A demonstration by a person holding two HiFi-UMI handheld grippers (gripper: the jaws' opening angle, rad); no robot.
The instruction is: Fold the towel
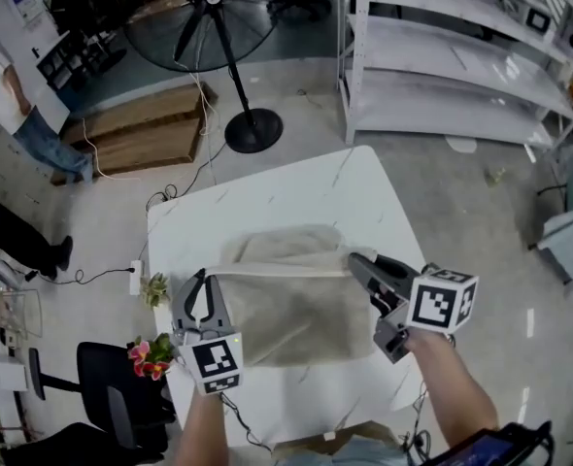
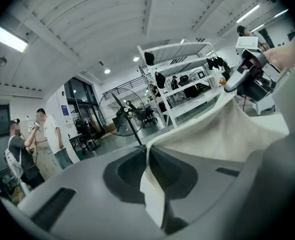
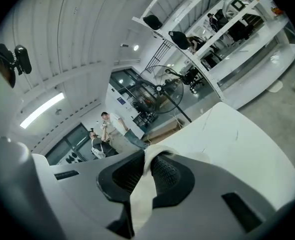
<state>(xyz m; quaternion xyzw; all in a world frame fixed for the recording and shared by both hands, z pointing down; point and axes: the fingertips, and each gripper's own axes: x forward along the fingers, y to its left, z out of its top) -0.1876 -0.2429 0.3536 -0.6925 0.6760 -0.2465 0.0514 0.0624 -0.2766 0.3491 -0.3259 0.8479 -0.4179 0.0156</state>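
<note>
Pinched the towel (image 1: 296, 314) by two corners, left gripper (image 1: 202, 278) and right gripper (image 1: 356, 259) both clamped tight on cloth, with the held edge drawn taut between them above the table (image 1: 267, 197) and the rest sagging onto the tabletop. Looked like the first fold in hand, edge lifted but not yet laid over. Called next, by my reckoning, for carrying both corners level and in step across to the far edge, matching edge to edge, then setting down before easing either grip.
</note>
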